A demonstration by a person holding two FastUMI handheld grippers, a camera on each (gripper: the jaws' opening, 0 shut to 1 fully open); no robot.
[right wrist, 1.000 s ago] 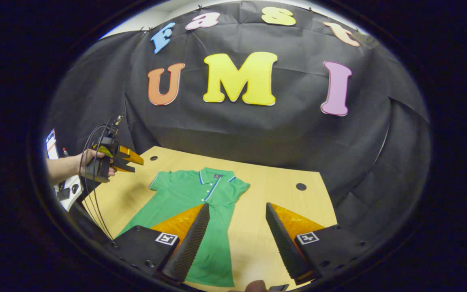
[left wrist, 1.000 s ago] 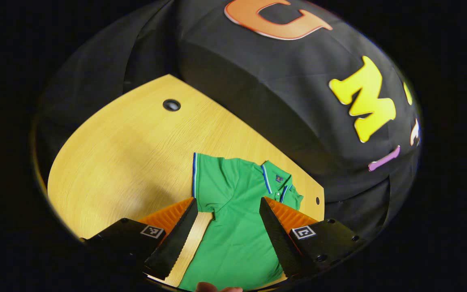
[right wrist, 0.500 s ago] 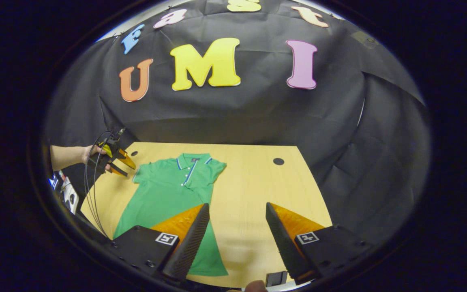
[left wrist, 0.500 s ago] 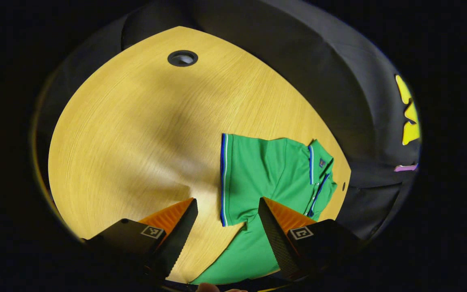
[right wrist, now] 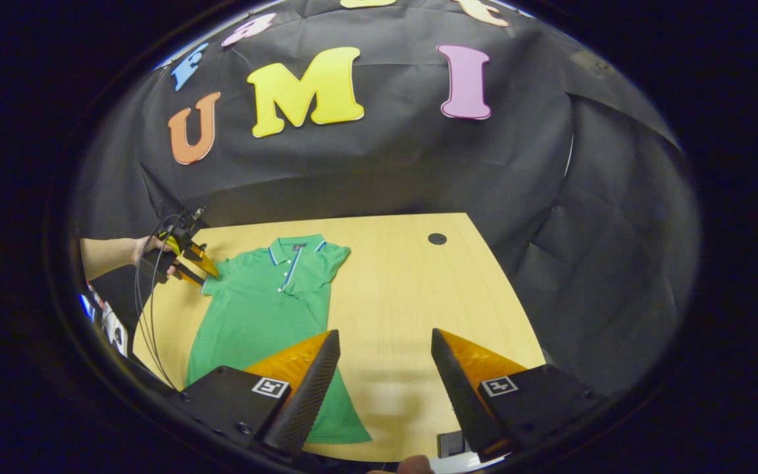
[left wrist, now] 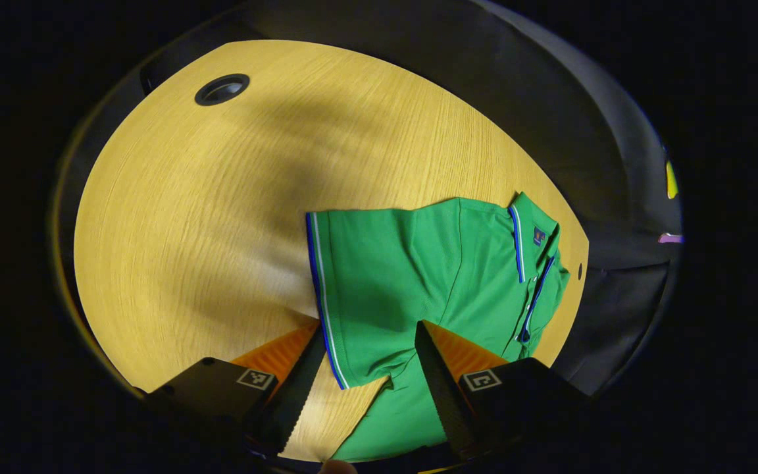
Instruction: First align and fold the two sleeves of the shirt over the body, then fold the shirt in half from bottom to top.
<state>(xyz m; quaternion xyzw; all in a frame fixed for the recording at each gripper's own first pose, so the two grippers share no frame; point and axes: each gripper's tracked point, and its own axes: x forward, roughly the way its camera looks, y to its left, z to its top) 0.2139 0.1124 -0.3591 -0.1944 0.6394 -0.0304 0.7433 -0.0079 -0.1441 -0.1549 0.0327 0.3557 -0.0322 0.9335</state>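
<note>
Evidently nothing is folded: the shirt (left wrist: 418, 283) lies flat, its sleeve (left wrist: 346, 289) between the open left gripper (left wrist: 369, 359)'s fingers, right gripper (right wrist: 382, 368) open, empty.

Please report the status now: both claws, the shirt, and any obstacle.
Left claw open, straddling sleeve cuff, not gripping. Right claw open, above bare table. Green polo shirt flat, sleeves unfolded. No obstacle seen.

Green shirt (right wrist: 267, 303), blue-white trim; yellow wood-grain table (right wrist: 392, 289).
</note>
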